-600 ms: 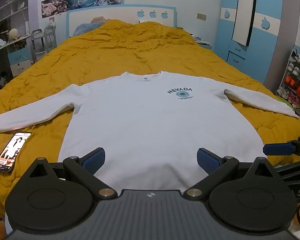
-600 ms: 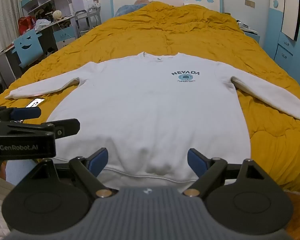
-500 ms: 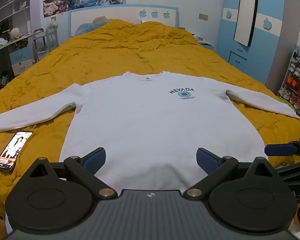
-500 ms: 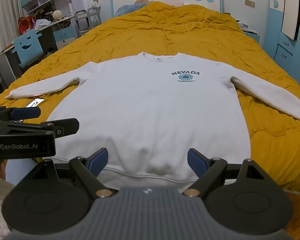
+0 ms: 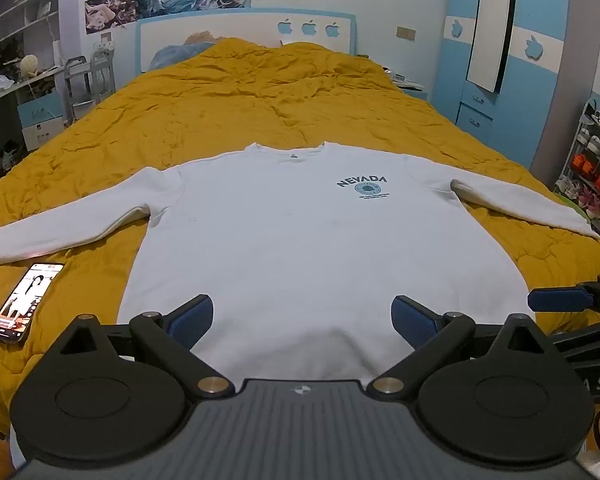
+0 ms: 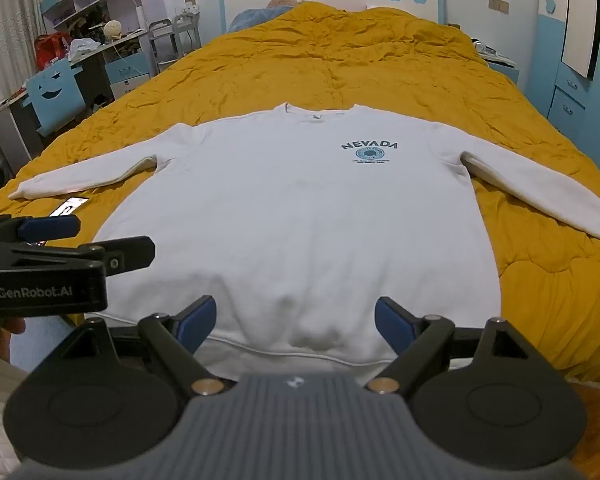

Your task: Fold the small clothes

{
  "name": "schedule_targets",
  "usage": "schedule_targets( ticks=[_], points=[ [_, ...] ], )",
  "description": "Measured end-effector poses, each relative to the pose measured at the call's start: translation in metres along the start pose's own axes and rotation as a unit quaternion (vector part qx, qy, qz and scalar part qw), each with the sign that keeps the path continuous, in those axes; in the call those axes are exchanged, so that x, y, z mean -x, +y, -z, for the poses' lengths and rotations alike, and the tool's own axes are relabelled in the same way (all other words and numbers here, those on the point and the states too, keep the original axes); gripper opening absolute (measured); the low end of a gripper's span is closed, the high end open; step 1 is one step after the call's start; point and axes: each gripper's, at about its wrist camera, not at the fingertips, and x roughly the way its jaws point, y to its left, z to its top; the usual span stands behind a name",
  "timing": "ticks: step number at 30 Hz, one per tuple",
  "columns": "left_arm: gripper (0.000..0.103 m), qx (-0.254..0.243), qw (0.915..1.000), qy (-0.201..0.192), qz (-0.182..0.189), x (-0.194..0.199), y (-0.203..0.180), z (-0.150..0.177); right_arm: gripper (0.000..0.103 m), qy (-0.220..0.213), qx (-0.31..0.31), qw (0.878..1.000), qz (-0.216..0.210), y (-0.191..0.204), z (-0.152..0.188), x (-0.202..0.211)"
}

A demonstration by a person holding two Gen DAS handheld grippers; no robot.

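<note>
Bed [image 5: 260,112]: mustard quilt, rumpled, filling the room from 6 to 12 o'clock; white-and-blue headboard [image 5: 244,32] at 12. Desk and shelves [image 6: 80,56] at 10 o'clock; blue wardrobe [image 5: 496,60] at 2; shoe rack [image 5: 592,168] at 3.

White sweatshirt [image 5: 308,248]: flat, front up, centred on the quilt, collar toward 12, sleeves out toward 9 and 3, hem nearest the cameras.

Phone [image 5: 24,300]: screen lit, on the quilt at 8 o'clock, just below the 9 o'clock sleeve.

Left gripper [image 5: 302,320]: fingers spread apart above the hem, holding nothing.

Right gripper [image 6: 296,320]: likewise spread, empty, over the hem.

Bare quilt flanks the body on both sides.
</note>
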Motion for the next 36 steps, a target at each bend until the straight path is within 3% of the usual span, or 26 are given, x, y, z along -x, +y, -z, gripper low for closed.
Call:
schedule_targets(
  ticks=[36],
  points=[
    [0.103, -0.003, 1.0000, -0.002, -0.001, 0.0016, 0.0007, 0.0013, 0.082, 0.001, -0.001, 1.000, 0.000, -0.0030, -0.0018, -0.0025]
  ],
)
